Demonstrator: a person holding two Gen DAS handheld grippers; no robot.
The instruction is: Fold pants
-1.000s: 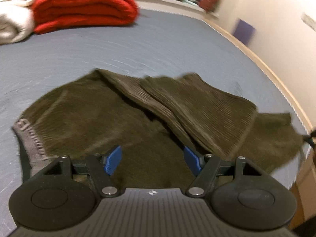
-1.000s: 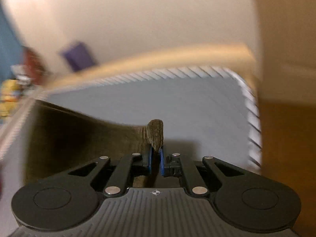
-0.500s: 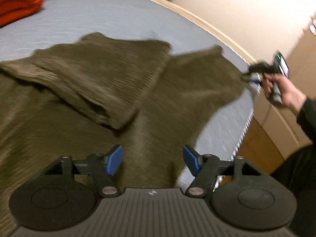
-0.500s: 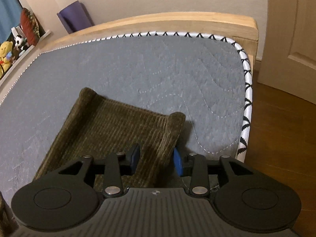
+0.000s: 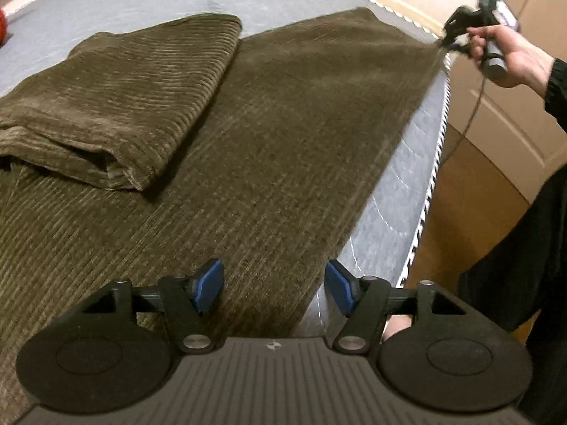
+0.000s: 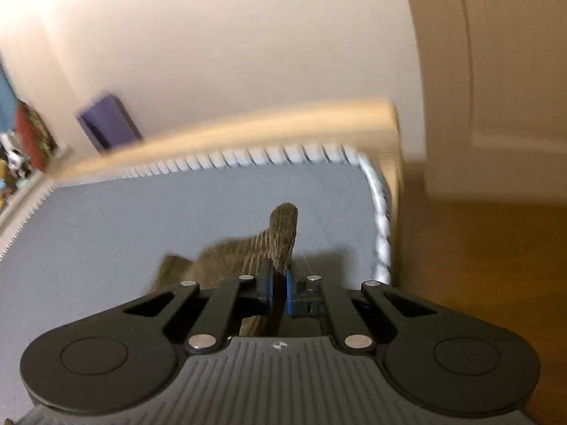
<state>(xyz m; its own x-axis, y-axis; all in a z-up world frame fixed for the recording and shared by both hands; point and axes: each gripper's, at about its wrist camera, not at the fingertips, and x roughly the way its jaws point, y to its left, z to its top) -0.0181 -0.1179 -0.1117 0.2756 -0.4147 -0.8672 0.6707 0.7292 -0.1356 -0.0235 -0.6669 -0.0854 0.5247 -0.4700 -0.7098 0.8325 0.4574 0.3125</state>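
Olive corduroy pants [image 5: 283,134] lie spread on the grey mattress [image 5: 400,191]. One leg [image 5: 117,99] is folded back over the rest; the other stretches to the far right corner. My left gripper [image 5: 273,287] is open and empty, just above the near leg by the mattress edge. My right gripper [image 6: 278,287] is shut on the hem corner of the pants [image 6: 281,237] and lifts it off the mattress [image 6: 141,219]. It also shows in the left wrist view [image 5: 457,32], held by a hand.
The mattress has a white stitched edge [image 6: 379,212] and a wooden frame [image 6: 248,124]. Wooden floor [image 6: 478,265] lies to the right. A purple roll [image 6: 106,120] leans on the wall. A dark-clothed leg [image 5: 524,265] stands beside the bed.
My right gripper has shut on the hem corner and raised it, pulling the leg taut. My left gripper has swung right along the pants, staying open.
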